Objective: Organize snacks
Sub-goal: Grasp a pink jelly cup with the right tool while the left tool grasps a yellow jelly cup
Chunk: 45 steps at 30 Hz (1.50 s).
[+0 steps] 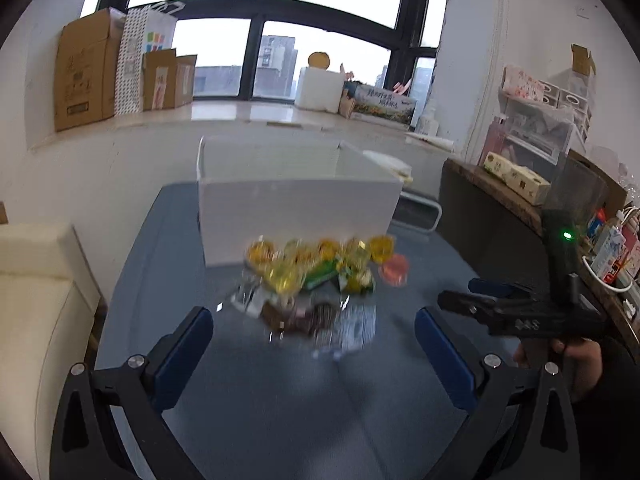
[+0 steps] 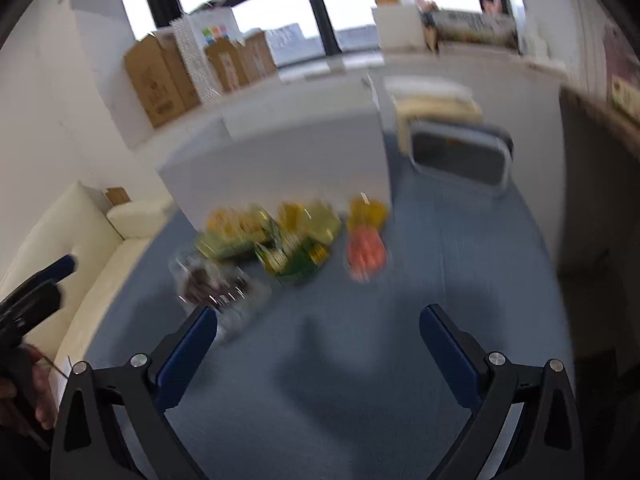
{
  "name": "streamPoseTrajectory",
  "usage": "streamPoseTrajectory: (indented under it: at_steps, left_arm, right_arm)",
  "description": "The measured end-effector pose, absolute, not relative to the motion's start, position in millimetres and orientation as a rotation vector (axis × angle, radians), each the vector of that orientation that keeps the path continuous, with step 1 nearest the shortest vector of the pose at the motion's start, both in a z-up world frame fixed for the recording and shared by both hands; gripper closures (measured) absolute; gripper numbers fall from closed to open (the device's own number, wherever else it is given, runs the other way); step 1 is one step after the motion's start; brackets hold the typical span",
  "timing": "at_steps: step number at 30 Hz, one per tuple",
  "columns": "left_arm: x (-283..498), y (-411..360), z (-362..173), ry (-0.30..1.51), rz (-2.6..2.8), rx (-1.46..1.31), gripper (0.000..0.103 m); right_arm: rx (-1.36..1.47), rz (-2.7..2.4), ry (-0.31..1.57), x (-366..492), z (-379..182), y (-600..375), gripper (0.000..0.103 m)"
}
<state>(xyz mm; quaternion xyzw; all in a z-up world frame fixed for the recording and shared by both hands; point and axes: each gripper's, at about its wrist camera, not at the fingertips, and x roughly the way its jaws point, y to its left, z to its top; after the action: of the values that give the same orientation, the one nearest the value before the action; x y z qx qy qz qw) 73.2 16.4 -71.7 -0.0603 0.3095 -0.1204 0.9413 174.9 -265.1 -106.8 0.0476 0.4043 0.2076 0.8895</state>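
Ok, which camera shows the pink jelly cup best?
The left wrist view: the pink jelly cup sits fairly sharp, alone at the right end of the snack pile. In the right wrist view it is only a motion-blurred orange-pink smear.

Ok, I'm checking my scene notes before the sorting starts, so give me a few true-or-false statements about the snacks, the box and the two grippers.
1. Both grippers hold a snack. False: the left gripper and the right gripper have their jaws spread wide with nothing between them.
2. The snack pile lies on the blue table in front of the white box. True.
3. The orange-pink jelly cup sits at the right edge of the pile in the left wrist view. True.
4. The snacks are already inside the white box. False: they lie on the table outside it.
5. Cardboard boxes stand on the window ledge. True.
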Motion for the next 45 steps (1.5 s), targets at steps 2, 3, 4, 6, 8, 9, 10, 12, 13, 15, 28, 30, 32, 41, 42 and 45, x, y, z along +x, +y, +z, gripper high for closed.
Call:
streamPoseTrajectory:
  at_steps: [2,3,4,6,8,9,10,12,13,15,28,30,32,41,42,45]
  left_arm:
    - [68,20,-76,0.65,-0.242,-0.136,0.0]
    - [67,22,-77,0.653,-0.238,-0.137,0.0]
    - [65,24,-77,0.654,-0.23,-0.138,0.0]
    - [64,27,-78,0.656,-0.221,-0.143,0.0]
    - [64,30,-79,0.659,-0.209,-0.149,0.0]
    - [64,32,-79,0.659,-0.207,-0.152,0.0]
    - [65,33,-78,0.661,-0.209,-0.157,0.0]
    - [65,34,-78,0.665,-0.205,-0.157,0.0]
    - [65,34,-78,0.666,-0.202,-0.152,0.0]
    - [66,34,-79,0.671,-0.198,-0.145,0.0]
    - [97,32,-98,0.716,-0.222,-0.129,0.0]
    - [113,30,-102,0.72,-0.231,-0.11,0.0]
    - [137,26,-108,0.73,-0.239,-0.071,0.0]
    - [218,18,-134,0.794,-0.246,0.019,0.001]
    - [222,18,-135,0.796,-0.249,0.002,0.001]
    - [233,9,-142,0.814,-0.245,0.005,0.007]
  right_arm:
    - [0.101,0.411,0.828,181,-112,-269,0.0]
    - [0.1,0.393,0.811,188,-113,-270,0.0]
    - [0.103,0.384,0.809,193,-114,-271,0.0]
    - [0.108,0.362,0.804,212,-115,-271,0.0]
    - [0.088,0.343,0.817,229,-119,-267,0.0]
    - [0.071,0.338,0.833,237,-121,-264,0.0]
    - [0.053,0.334,0.843,246,-124,-259,0.0]
    - [0.008,0.31,0.877,261,-136,-252,0.0]
    - [0.012,0.314,0.881,265,-140,-251,0.0]
    - [0.022,0.324,0.881,272,-146,-251,0.002]
    - [-0.06,0.366,0.872,264,-151,-243,0.068]
    - [-0.05,0.373,0.857,251,-146,-247,0.068]
    - [-0.033,0.386,0.847,241,-139,-251,0.068]
    - [0.021,0.414,0.804,190,-116,-266,0.068]
    - [0.018,0.412,0.799,186,-114,-266,0.068]
    - [0.017,0.417,0.796,180,-111,-266,0.068]
